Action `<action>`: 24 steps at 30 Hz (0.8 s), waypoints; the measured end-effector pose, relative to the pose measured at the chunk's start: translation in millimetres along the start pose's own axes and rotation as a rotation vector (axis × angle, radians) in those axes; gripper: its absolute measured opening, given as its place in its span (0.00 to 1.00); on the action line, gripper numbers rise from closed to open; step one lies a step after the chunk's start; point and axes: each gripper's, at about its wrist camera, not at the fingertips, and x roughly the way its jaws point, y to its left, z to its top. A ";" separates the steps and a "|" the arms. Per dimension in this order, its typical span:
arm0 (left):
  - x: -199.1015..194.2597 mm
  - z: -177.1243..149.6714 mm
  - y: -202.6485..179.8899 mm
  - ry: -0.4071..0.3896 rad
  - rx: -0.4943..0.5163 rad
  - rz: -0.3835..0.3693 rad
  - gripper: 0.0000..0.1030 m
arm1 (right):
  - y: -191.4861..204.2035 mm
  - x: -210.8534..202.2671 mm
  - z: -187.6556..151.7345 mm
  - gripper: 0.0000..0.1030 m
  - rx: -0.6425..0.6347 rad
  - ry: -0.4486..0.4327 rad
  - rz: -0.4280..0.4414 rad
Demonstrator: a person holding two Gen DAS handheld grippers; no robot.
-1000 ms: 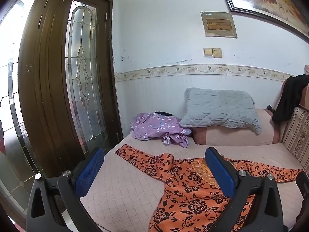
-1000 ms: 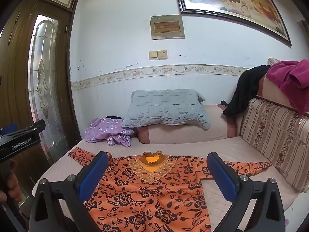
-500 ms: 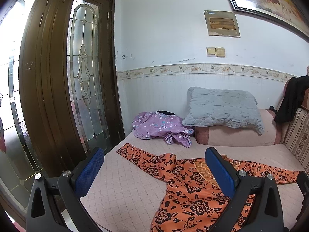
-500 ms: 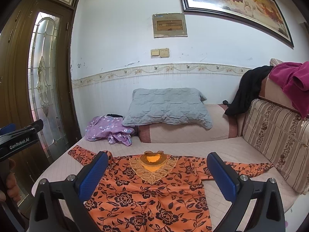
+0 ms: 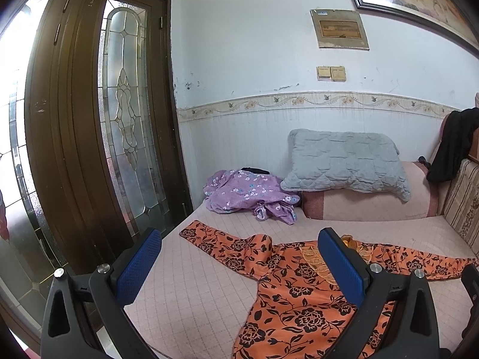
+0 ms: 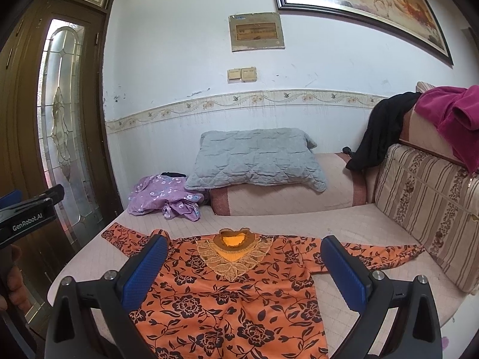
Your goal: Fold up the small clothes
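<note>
Lying flat with both sleeves spread, the orange long-sleeved top with black flowers (image 6: pixel 227 293) covers the near half of the pale pink quilted daybed mattress (image 6: pixel 299 221), its lace collar toward the wall. One sleeve tip reaches almost to the mattress edge by the dark wooden door with leaded glass (image 5: pixel 119 125); the other ends just short of the striped brown back cushion (image 6: pixel 425 203). Bare mattress lies between the collar and the pink bolster (image 6: pixel 287 197).

The left gripper (image 5: pixel 239 266) hangs above the door-side sleeve, blue pads wide apart and holding nothing. The right gripper (image 6: pixel 242 269) hangs over the chest of the top, likewise spread wide and empty.

Only the right view shows the magenta garment (image 6: pixel 455 116) draped on the backrest and the left tool's body at the frame edge; the left view shows more of the door.

A crumpled lilac flowered garment (image 5: pixel 245 191) sits in the far corner beside a grey quilted pillow (image 5: pixel 344 161). A black cloth (image 6: pixel 383 131) hangs at the backrest end.
</note>
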 end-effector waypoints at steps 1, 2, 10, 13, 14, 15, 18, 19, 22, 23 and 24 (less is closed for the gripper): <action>-0.1 0.4 -1.4 0.000 0.002 0.002 1.00 | -0.9 0.7 0.6 1.00 0.003 0.001 -0.001; -0.5 0.6 -2.9 0.000 0.005 0.004 1.00 | -2.2 1.2 0.4 1.00 0.003 0.001 -0.003; -4.5 4.1 -15.4 -0.008 0.022 0.002 1.00 | -16.3 -1.1 0.2 1.00 0.021 0.035 -0.016; 1.4 4.8 -20.7 -0.008 0.021 -0.009 1.00 | -22.4 2.4 3.2 1.00 0.024 0.041 -0.031; 4.6 4.9 -22.6 -0.008 0.023 -0.013 1.00 | -24.4 5.1 4.0 1.00 0.022 0.038 -0.037; 8.6 5.0 -24.7 -0.006 0.025 -0.016 1.00 | -26.1 9.3 5.1 1.00 0.023 0.040 -0.046; 25.8 4.9 -32.4 0.009 0.031 -0.025 1.00 | -27.3 22.9 5.6 1.00 0.014 0.034 -0.066; 34.3 4.3 -35.1 0.016 0.035 -0.025 1.00 | -28.6 28.2 6.3 1.00 0.026 0.021 -0.064; 52.9 1.4 -40.1 0.027 0.036 -0.018 1.00 | -28.0 47.9 6.2 1.00 0.033 0.024 -0.063; 58.2 0.6 -41.2 0.031 0.036 -0.016 1.00 | -28.1 54.5 6.2 1.00 0.038 0.017 -0.059; 64.7 -1.3 -43.5 0.037 0.037 -0.015 1.00 | -27.8 62.0 5.9 1.00 0.035 0.022 -0.063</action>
